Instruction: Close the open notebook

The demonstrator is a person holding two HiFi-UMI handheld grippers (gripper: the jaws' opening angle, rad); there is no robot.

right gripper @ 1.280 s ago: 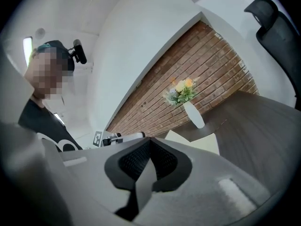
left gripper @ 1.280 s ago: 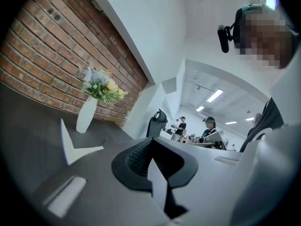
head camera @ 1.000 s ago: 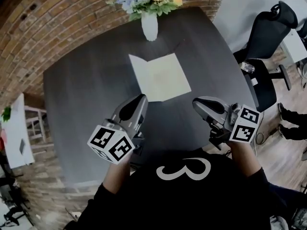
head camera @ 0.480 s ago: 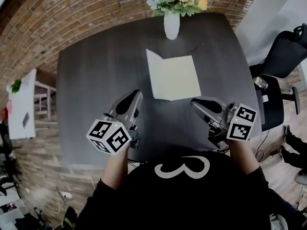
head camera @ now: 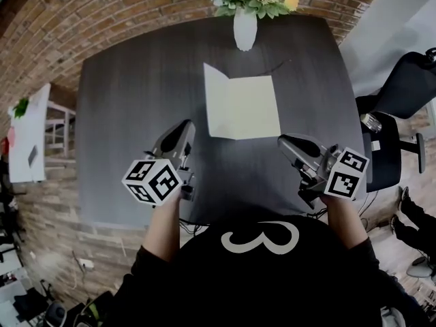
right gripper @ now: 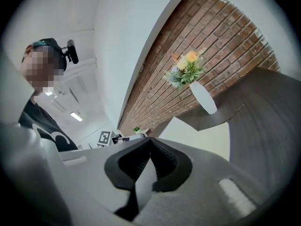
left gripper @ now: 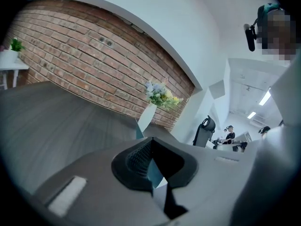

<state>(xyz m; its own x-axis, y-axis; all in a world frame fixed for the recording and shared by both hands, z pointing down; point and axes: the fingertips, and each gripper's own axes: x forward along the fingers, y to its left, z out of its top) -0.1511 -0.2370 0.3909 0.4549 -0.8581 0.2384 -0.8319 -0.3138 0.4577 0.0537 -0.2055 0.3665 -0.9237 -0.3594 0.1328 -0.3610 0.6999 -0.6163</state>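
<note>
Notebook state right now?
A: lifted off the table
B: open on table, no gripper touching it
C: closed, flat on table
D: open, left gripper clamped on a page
B: the notebook lies open on the table, with the left gripper and right gripper short of its near edge.

**Notebook mid-table, vase behind**

The notebook (head camera: pixel 242 107) lies on the table (head camera: pixel 122 114), in its far half. A vase (head camera: pixel 244 29) stands behind it, at the far edge. The left gripper (head camera: pixel 182 129) and right gripper (head camera: pixel 285 142) hang over the near half, flanking the notebook's near edge. A chair (head camera: pixel 402 87) stands right of the table.
</note>
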